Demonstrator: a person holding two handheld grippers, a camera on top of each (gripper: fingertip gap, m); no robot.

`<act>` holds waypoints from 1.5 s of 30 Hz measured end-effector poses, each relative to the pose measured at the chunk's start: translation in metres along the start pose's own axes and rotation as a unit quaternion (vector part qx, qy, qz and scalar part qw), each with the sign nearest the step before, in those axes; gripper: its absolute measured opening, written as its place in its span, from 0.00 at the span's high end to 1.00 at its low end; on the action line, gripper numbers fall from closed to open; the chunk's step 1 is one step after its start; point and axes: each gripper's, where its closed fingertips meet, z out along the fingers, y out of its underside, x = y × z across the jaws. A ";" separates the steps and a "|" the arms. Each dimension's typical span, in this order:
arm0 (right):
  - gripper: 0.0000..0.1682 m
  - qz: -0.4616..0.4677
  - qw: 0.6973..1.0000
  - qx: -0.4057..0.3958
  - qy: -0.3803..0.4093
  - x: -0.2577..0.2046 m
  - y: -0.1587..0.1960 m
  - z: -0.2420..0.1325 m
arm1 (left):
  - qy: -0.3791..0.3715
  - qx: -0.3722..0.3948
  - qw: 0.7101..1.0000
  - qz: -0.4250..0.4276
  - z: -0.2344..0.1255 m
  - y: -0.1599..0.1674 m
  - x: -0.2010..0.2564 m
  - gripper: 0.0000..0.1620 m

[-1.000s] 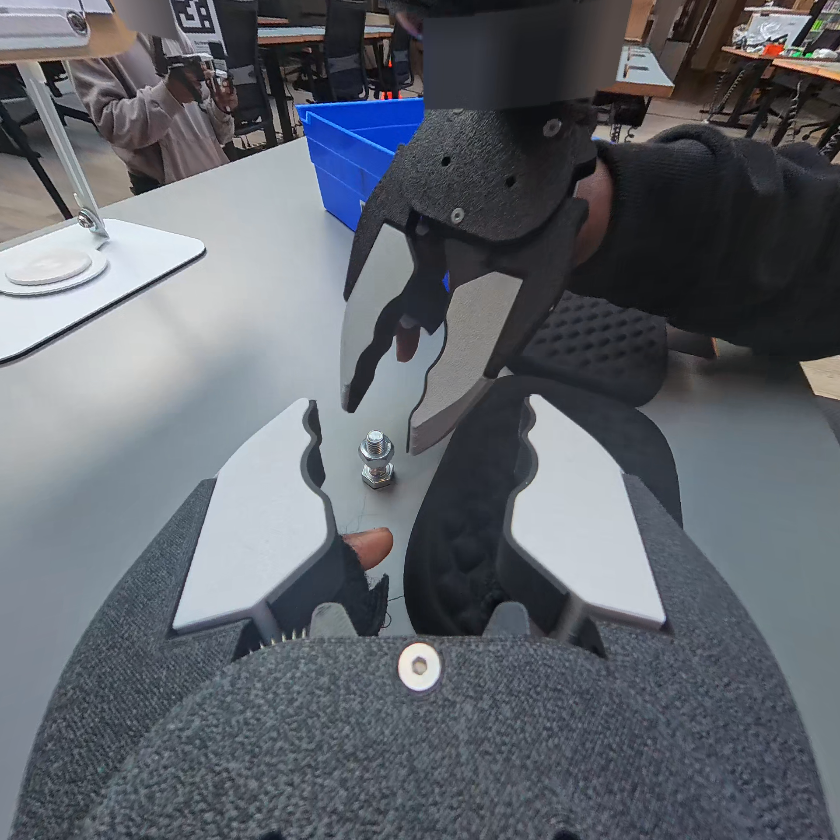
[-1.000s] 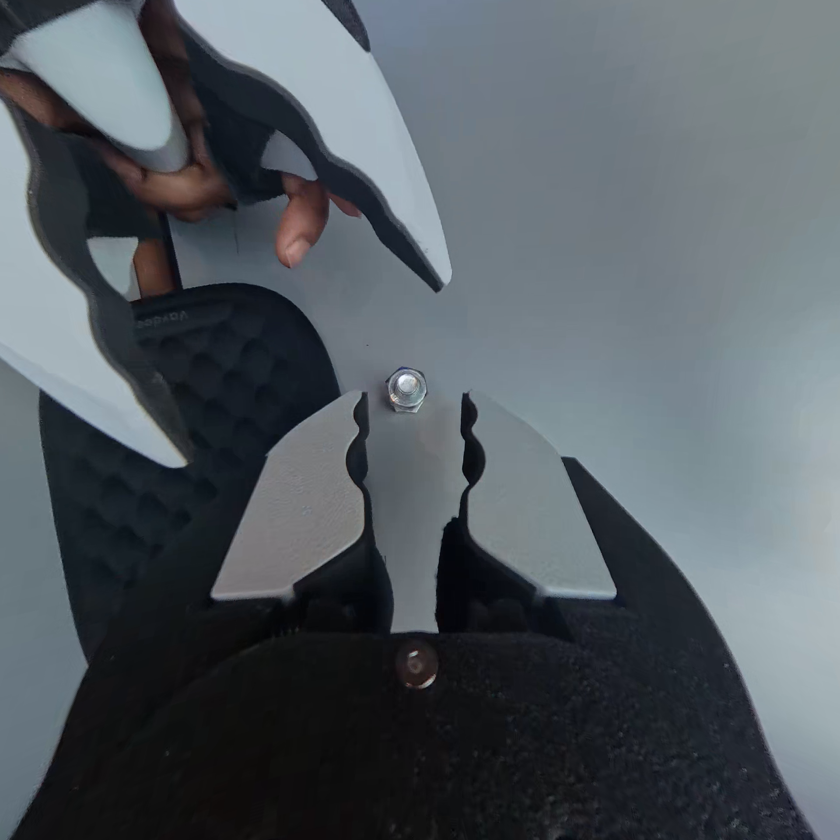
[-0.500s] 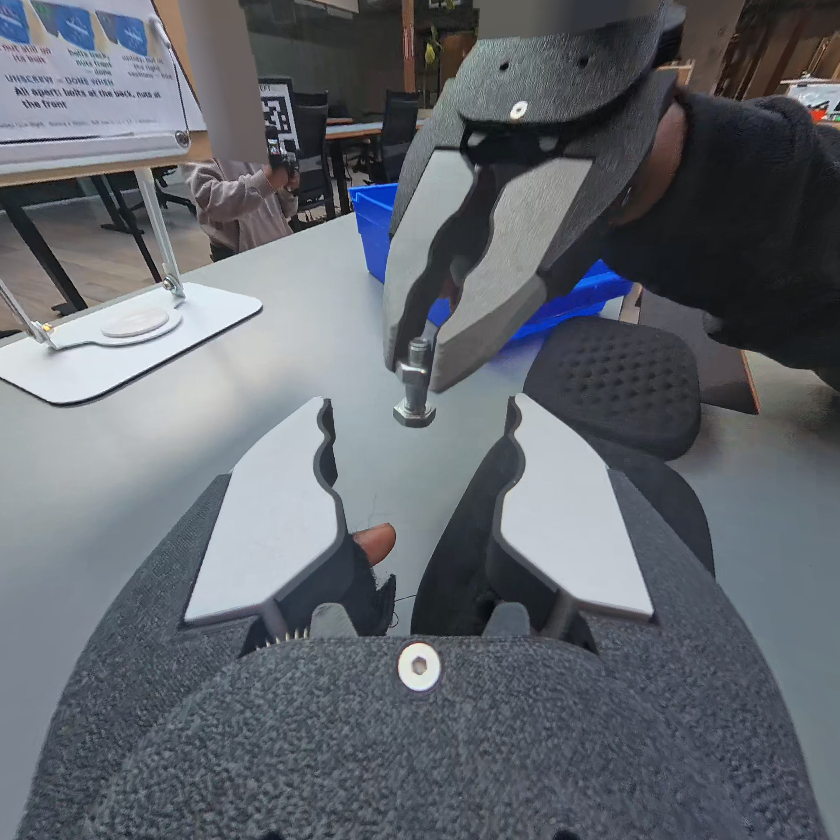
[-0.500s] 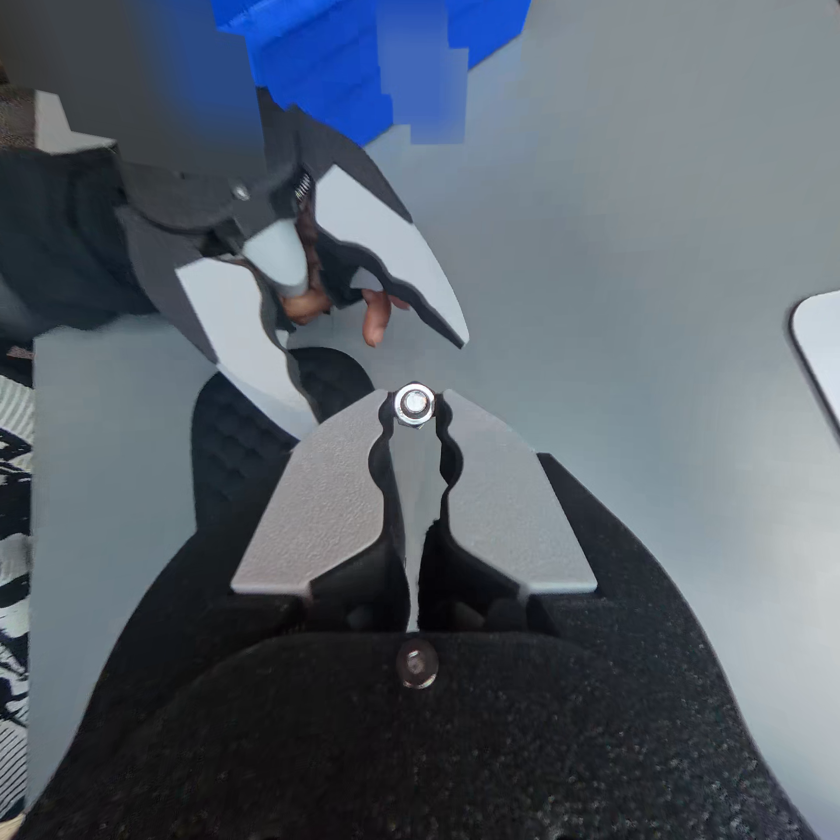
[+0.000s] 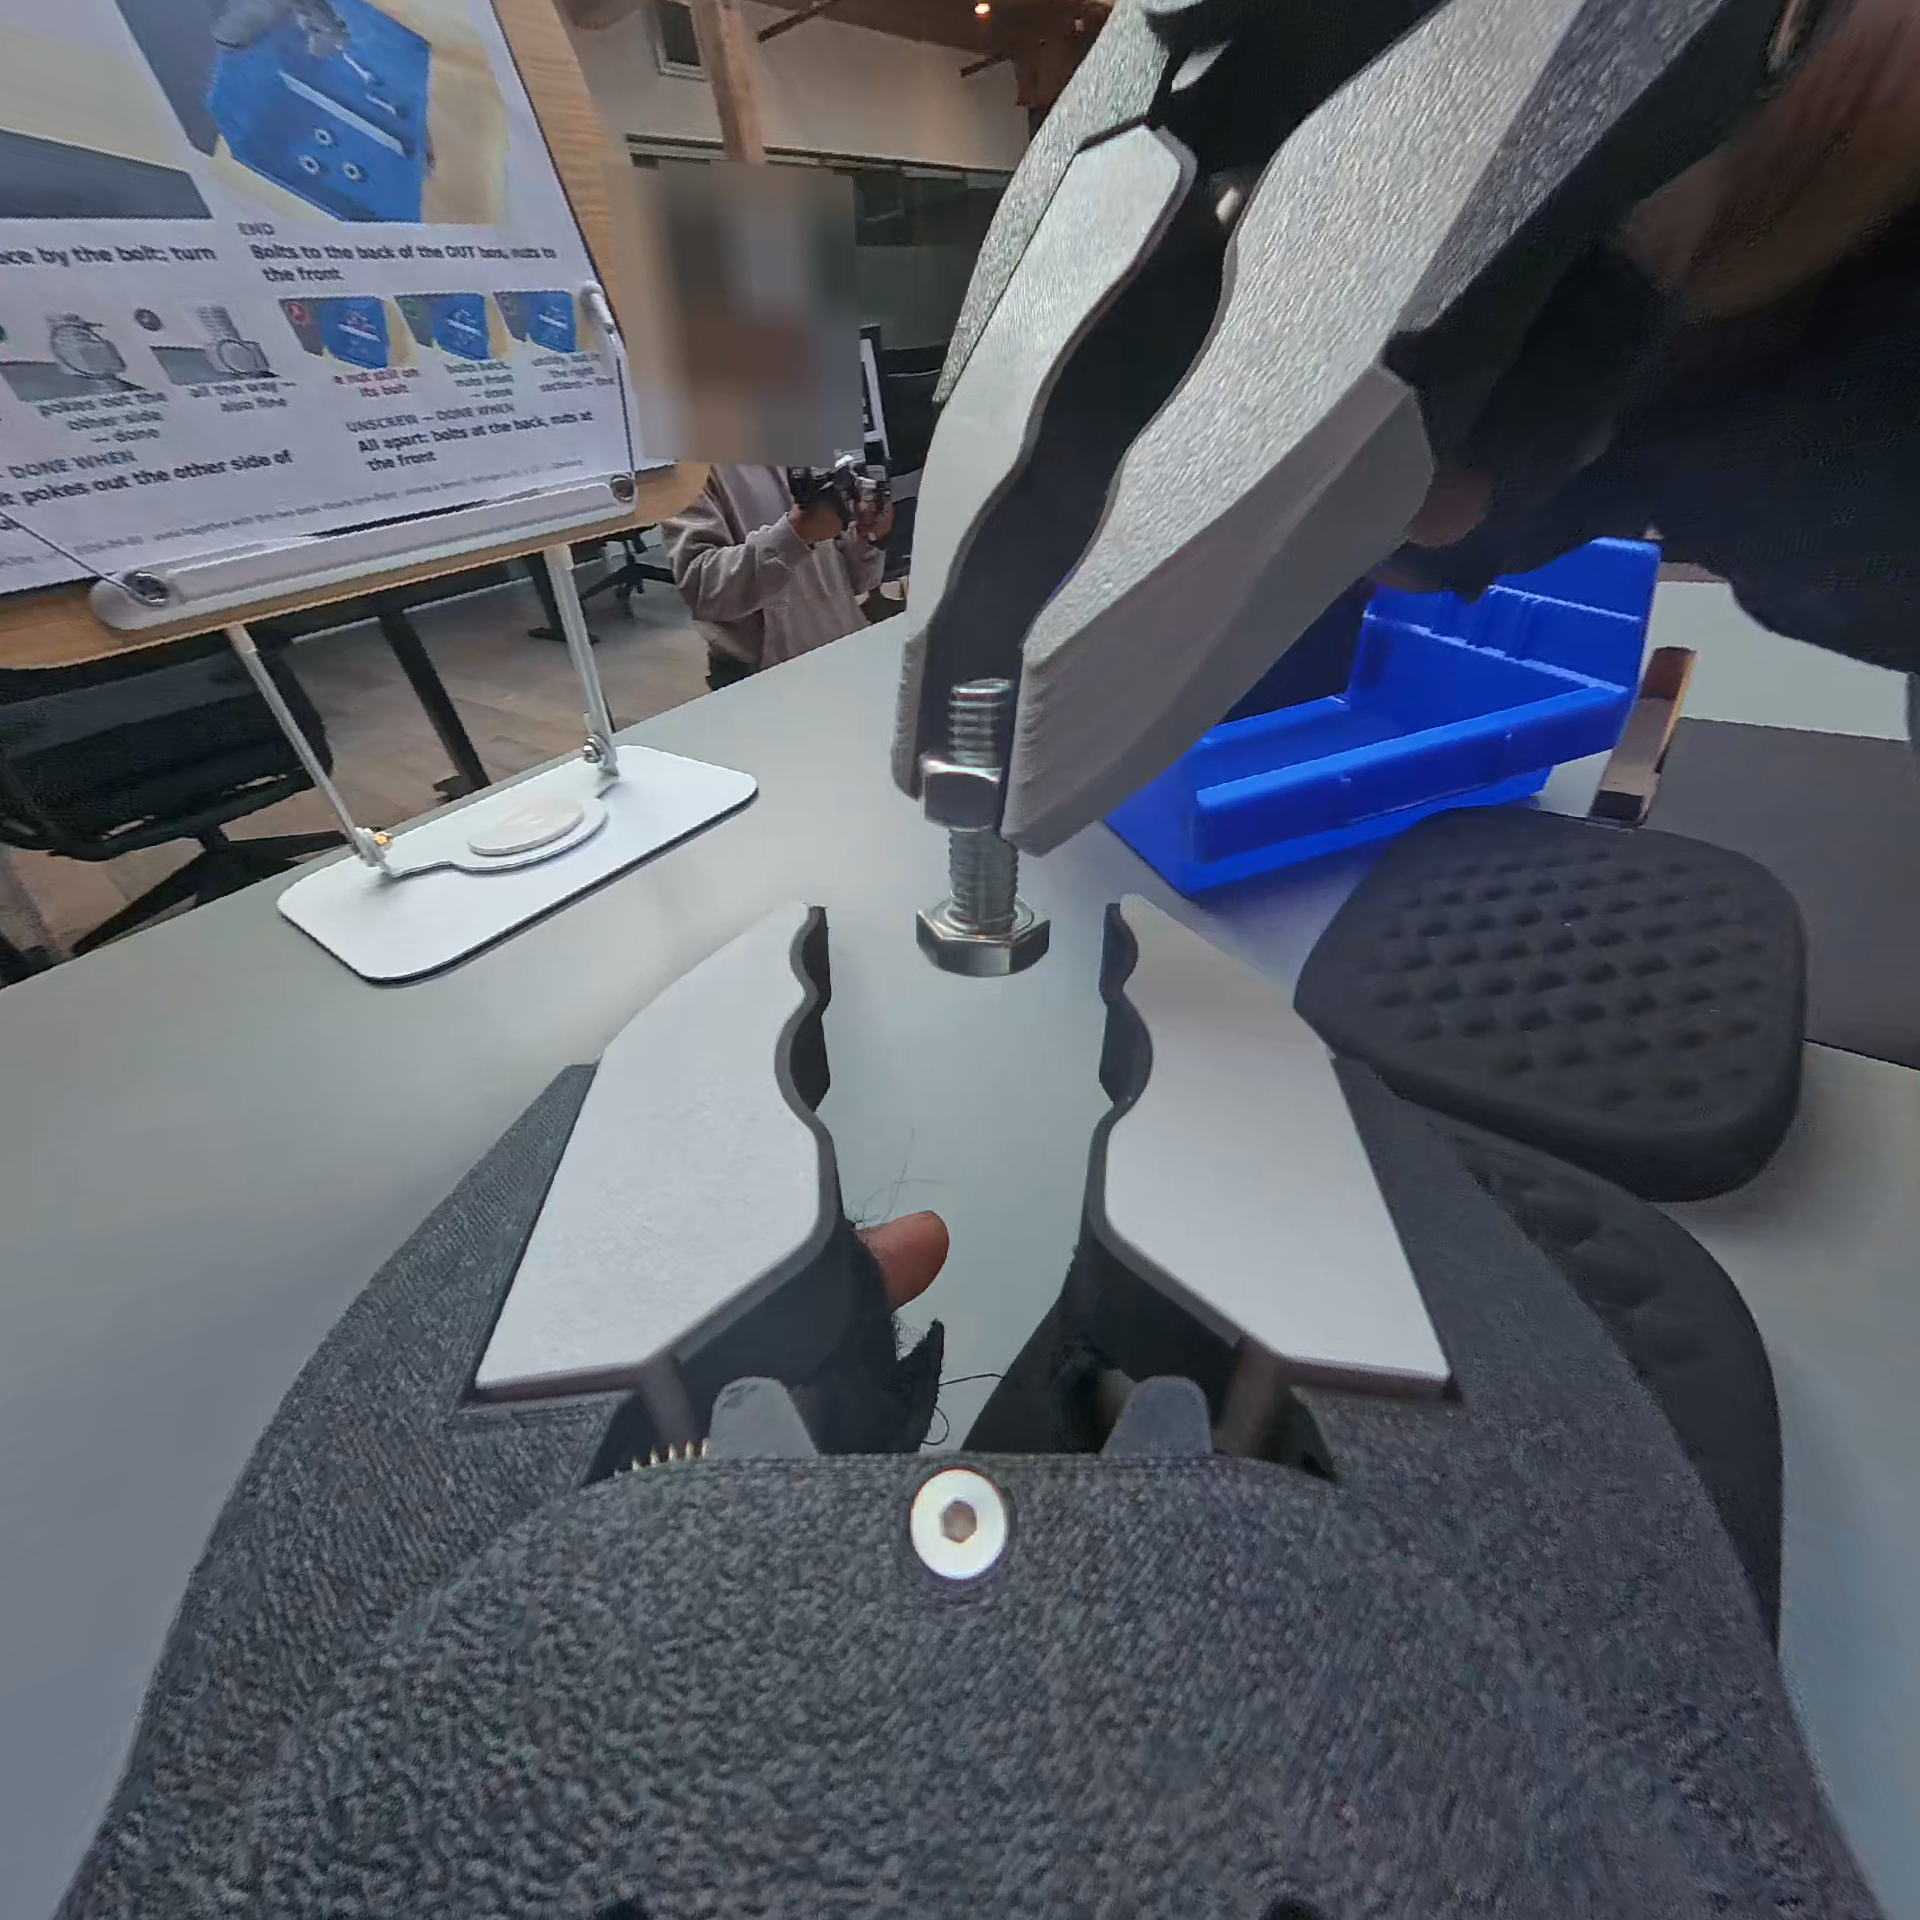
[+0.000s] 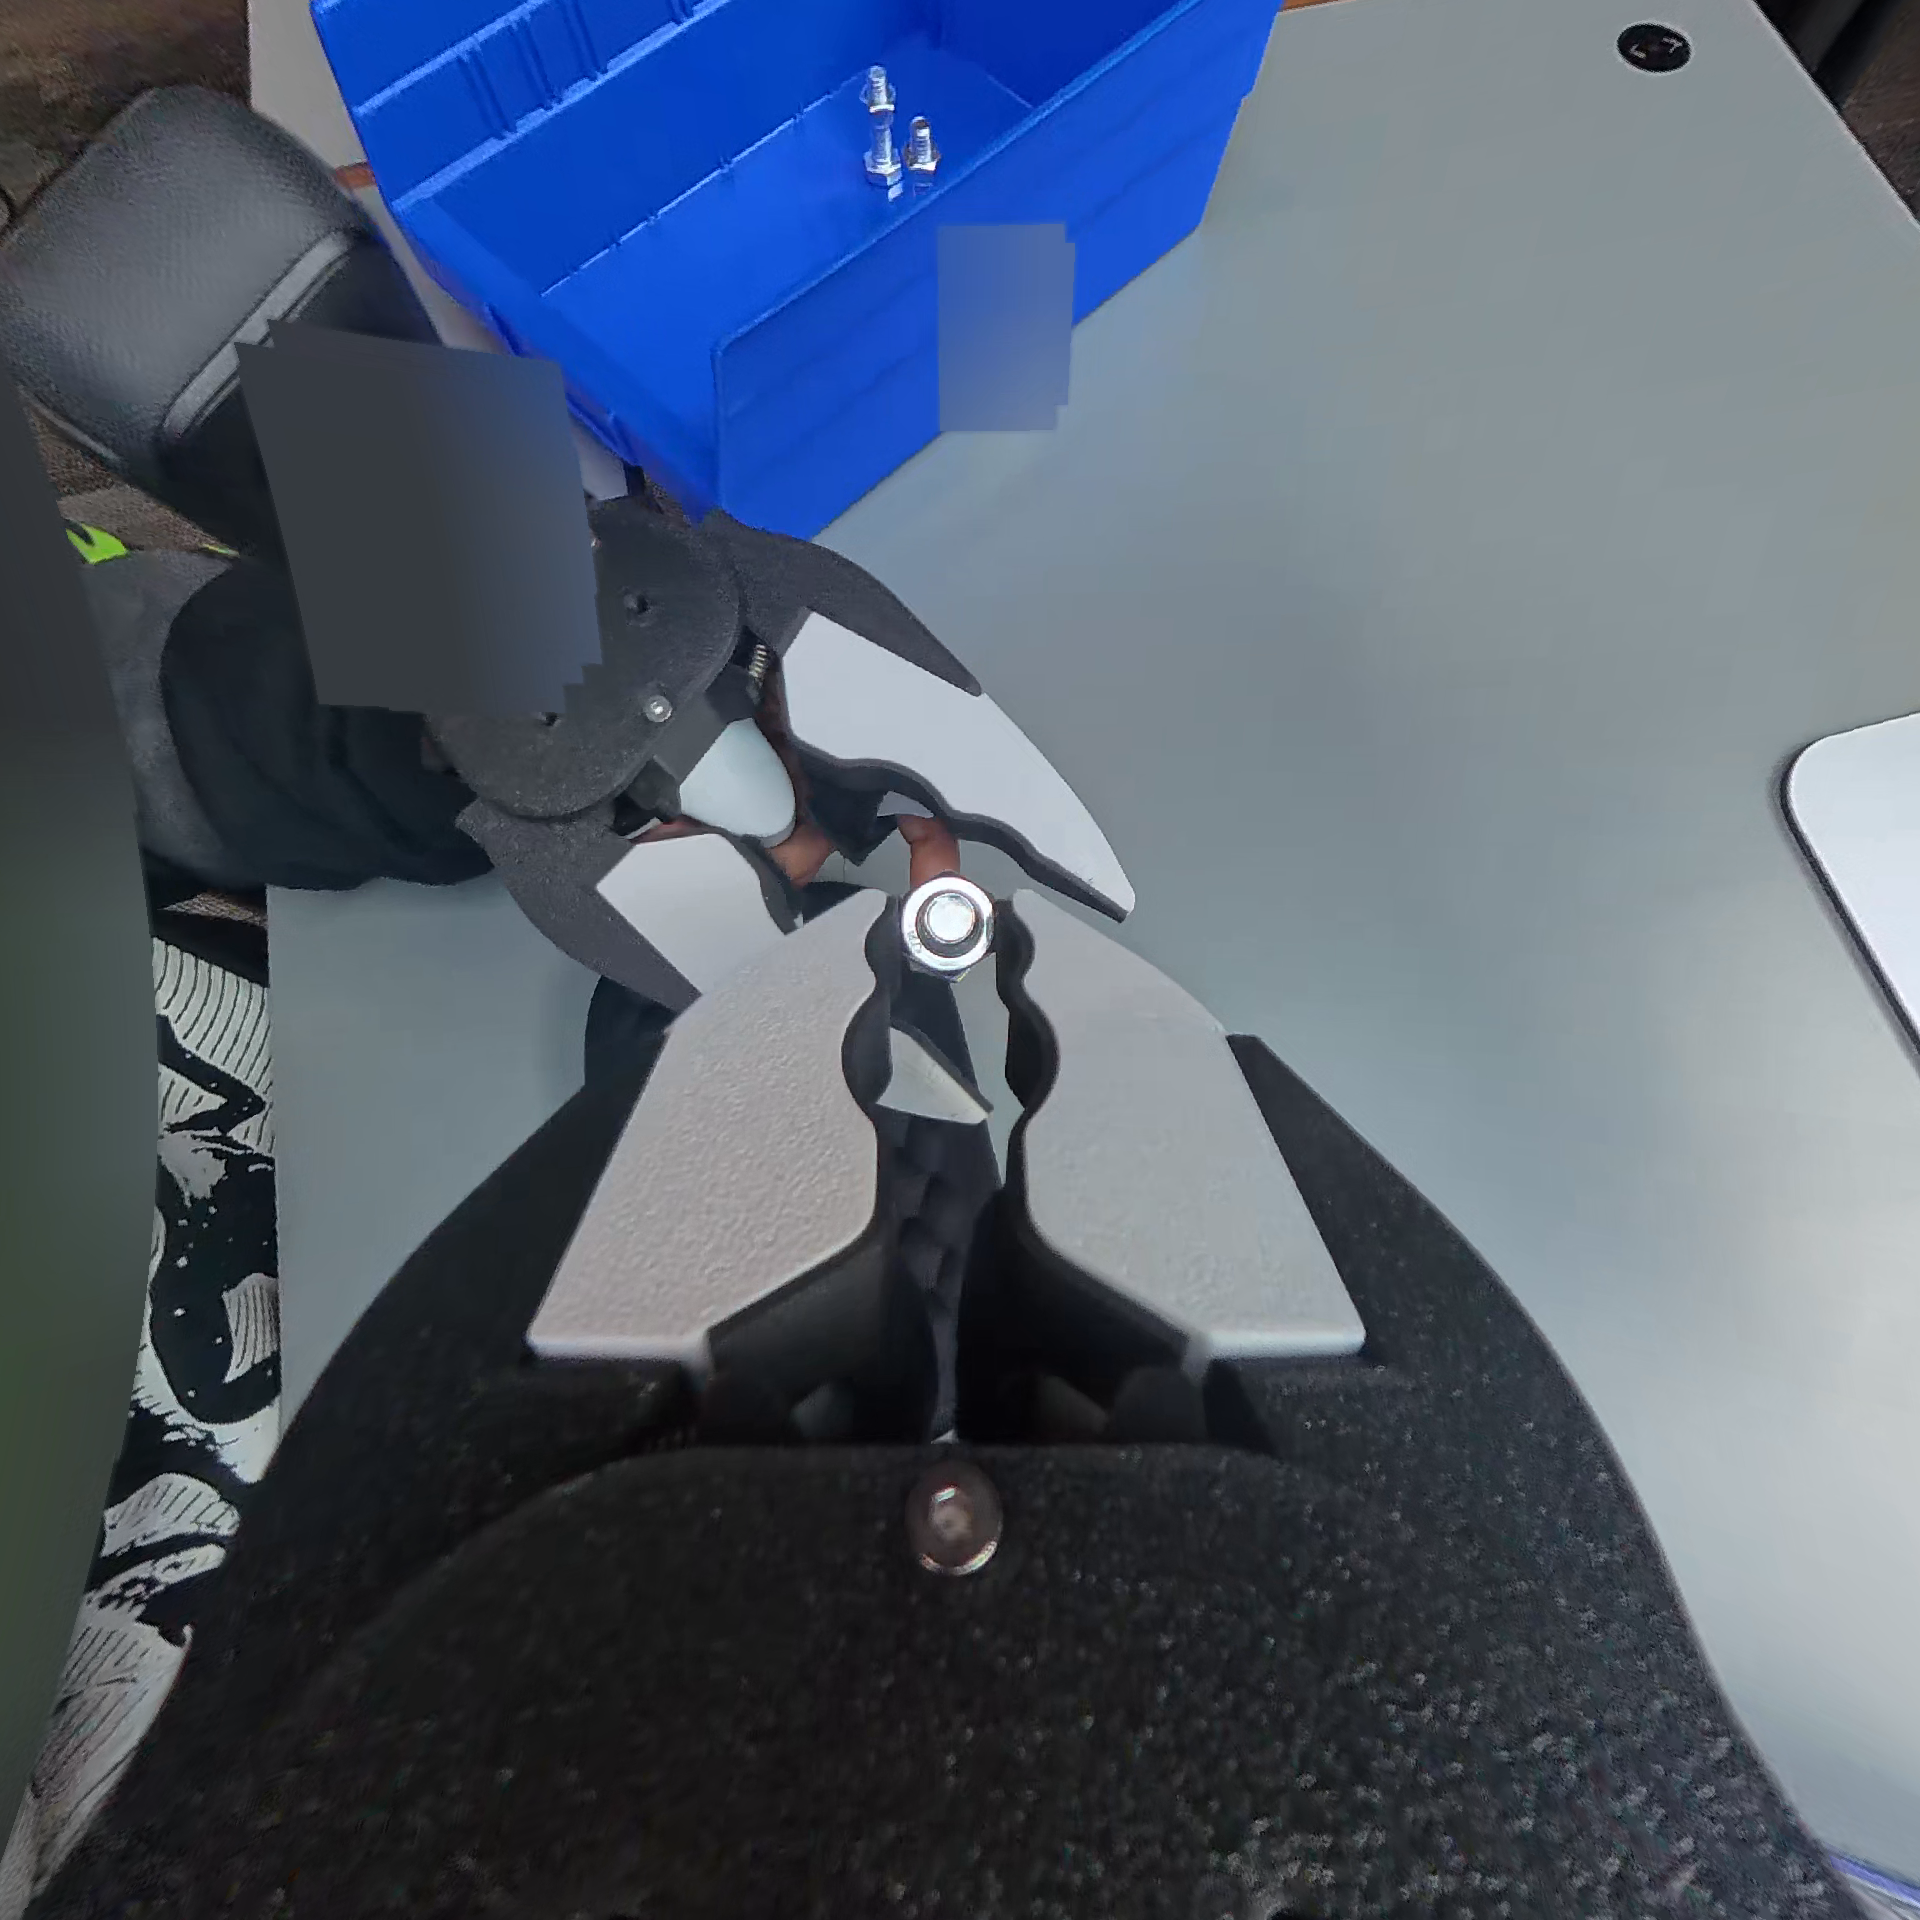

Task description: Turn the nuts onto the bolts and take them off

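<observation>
Above the grey worktop (image 5: 260,1091), the right tool (image 5: 961,769) is clamped on the nut (image 5: 961,795), partway up an upright silver bolt (image 5: 981,914), head down. The left tool (image 5: 966,997), jaws apart, waits just below.

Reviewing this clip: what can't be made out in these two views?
- Left wrist view: the right gripper fingers hide where they bear on the nut and bolt.
- Right wrist view: the hardware in the blue bin is too small to tell nuts from bolts.
</observation>
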 end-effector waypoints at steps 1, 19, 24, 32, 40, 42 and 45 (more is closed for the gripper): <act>0.90 0.007 1.000 0.002 0.001 0.000 -0.001 0.002 | -0.012 -0.002 1.000 0.005 0.000 0.001 -0.002 0.71; 0.90 0.050 0.997 0.027 0.051 0.009 -0.007 0.013 | -0.113 -0.027 0.991 0.066 -0.004 0.004 -0.022 0.84; 0.90 0.056 0.997 0.030 0.053 0.009 -0.006 0.013 | -0.115 -0.028 0.991 0.067 -0.003 0.004 -0.023 0.89; 0.71 0.017 0.994 0.100 0.031 -0.007 -0.014 -0.001 | -0.022 0.011 1.000 -0.012 -0.003 -0.004 -0.003 0.90; 0.62 0.015 0.959 0.279 0.047 -0.028 0.006 -0.034 | 0.222 0.066 0.967 -0.102 -0.010 -0.025 0.074 0.90; 0.62 0.021 0.949 0.311 0.050 -0.032 0.011 -0.040 | 0.261 0.058 0.958 -0.101 -0.010 -0.020 0.090 0.90; 0.62 0.021 0.943 0.328 0.057 -0.035 0.019 -0.040 | 0.281 0.033 0.956 -0.079 -0.006 -0.009 0.102 0.90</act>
